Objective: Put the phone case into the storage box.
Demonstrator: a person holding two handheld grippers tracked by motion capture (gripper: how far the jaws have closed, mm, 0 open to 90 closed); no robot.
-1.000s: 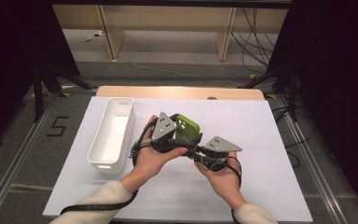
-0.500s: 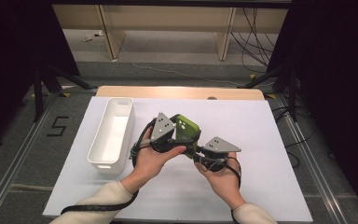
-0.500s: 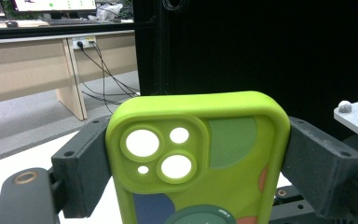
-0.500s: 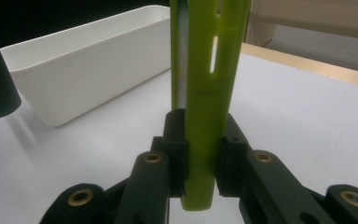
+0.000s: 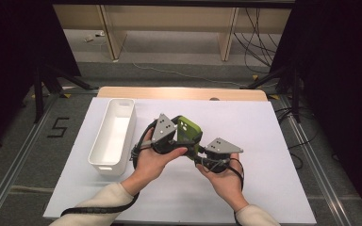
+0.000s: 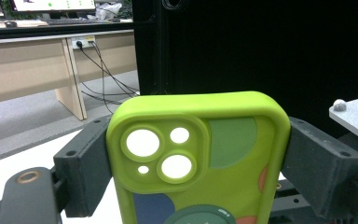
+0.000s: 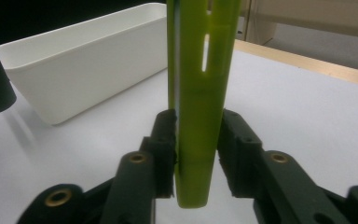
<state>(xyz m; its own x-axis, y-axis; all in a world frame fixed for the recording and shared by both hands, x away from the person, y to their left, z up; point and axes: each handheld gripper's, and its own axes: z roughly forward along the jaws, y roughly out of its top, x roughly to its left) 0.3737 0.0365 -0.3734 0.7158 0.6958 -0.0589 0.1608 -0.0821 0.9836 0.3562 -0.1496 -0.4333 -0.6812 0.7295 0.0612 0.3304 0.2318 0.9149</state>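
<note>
A lime-green phone case (image 5: 190,129) with round camera holes is held above the white table between both grippers. My left gripper (image 5: 185,141) spans the case's width; in the left gripper view its pads (image 6: 86,163) press on both long sides of the case (image 6: 223,154), after its jaws have just been closing. My right gripper (image 5: 199,151) straddles the case's thin edge. In the right gripper view the case (image 7: 198,93) stands edge-on between the jaws of my right gripper (image 7: 196,140), which have just been opening; a thin gap shows beside the right pad (image 7: 235,140).
A long white bin (image 5: 113,136) stands left of the hands, also close by in the right gripper view (image 7: 84,60). The white table sheet (image 5: 264,132) ends at a wooden strip (image 5: 179,92) at the back. Cables trail from both grippers.
</note>
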